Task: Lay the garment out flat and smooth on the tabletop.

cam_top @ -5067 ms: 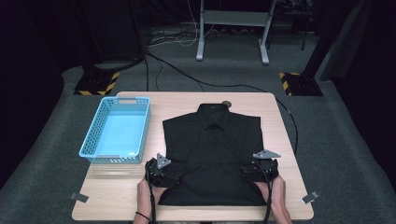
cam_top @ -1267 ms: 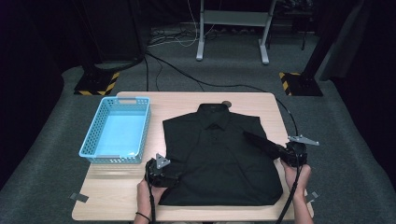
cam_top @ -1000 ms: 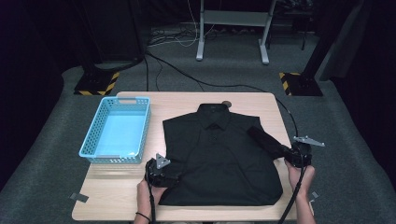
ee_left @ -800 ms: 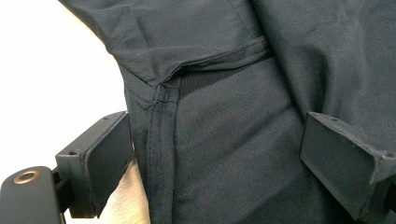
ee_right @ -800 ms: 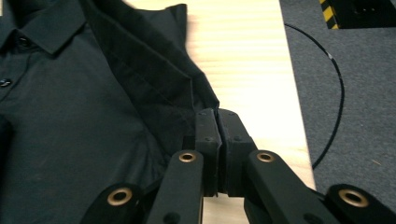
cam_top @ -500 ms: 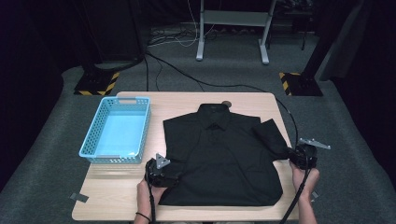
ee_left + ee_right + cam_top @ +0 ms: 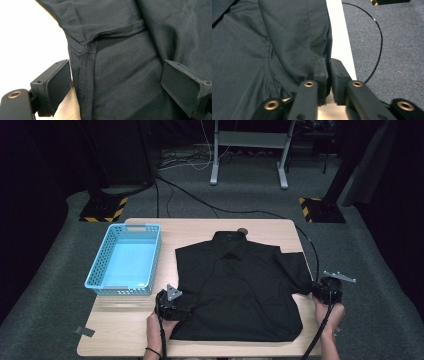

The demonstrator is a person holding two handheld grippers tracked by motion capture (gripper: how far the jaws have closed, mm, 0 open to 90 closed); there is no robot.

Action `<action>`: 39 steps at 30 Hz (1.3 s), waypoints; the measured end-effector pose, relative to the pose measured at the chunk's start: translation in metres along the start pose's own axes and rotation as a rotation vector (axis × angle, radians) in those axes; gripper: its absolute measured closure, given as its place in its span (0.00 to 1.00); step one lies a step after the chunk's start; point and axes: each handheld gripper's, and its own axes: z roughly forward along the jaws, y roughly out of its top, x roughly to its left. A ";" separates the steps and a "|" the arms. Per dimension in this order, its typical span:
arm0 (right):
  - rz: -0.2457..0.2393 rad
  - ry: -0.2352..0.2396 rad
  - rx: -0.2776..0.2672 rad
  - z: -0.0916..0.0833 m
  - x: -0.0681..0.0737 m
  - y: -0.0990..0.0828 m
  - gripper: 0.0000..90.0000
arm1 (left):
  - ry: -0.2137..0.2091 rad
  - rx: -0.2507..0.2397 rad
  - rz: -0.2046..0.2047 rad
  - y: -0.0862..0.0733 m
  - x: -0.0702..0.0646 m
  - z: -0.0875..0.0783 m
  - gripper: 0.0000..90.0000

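Observation:
A black short-sleeved shirt [image 7: 240,285] lies flat on the wooden table [image 7: 200,227], collar at the far side. My left gripper [image 7: 177,310] rests at the shirt's lower left edge. In the left gripper view this gripper [image 7: 120,82] stands wide open: one jaw is on the bare table, the other is over the cloth, and the side seam [image 7: 85,75] runs between them. At the table's right edge my right gripper [image 7: 315,290] is at the end of the spread right sleeve [image 7: 295,270]. Its jaws [image 7: 329,72] have just been opening. A narrow gap shows, and the sleeve hem [image 7: 322,50] sits loosely in it.
A light blue plastic basket [image 7: 150,255] stands on the left part of the table, with nothing in it. A black cable [image 7: 379,47] curls over the grey carpet off the right edge. Stand feet with yellow and black stripes [image 7: 102,210] and metal legs stand beyond the table.
My right gripper has drawn the right sleeve off the shirt front and out to the table's right edge, where it now lies spread. The left gripper has stayed put.

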 end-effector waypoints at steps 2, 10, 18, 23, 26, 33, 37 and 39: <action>-0.003 -0.001 -0.003 -0.002 0.000 0.001 0.77 | 0.000 0.000 0.000 0.000 0.000 0.000 0.11; -0.090 0.081 -0.037 -0.012 0.023 0.010 0.56 | 0.001 0.000 -0.001 0.000 0.000 0.000 0.11; -0.162 0.128 -0.039 -0.007 0.057 0.018 0.43 | 0.001 0.000 -0.001 0.000 0.000 0.000 0.11; -0.229 0.214 0.037 0.014 0.072 0.019 0.38 | 0.001 0.000 -0.001 0.000 0.000 0.000 0.11; -0.253 0.223 0.078 0.034 0.078 0.019 0.37 | 0.001 0.000 -0.001 0.000 0.000 0.000 0.11; -0.241 0.137 0.101 0.058 0.080 0.022 0.36 | 0.001 0.000 -0.001 0.000 0.000 0.000 0.11; -0.169 0.066 0.104 0.068 0.065 0.020 0.34 | 0.001 -0.001 0.000 0.000 0.000 0.000 0.11; -0.128 0.044 0.094 0.069 0.057 0.018 0.33 | 0.001 -0.001 0.000 0.000 0.000 0.000 0.11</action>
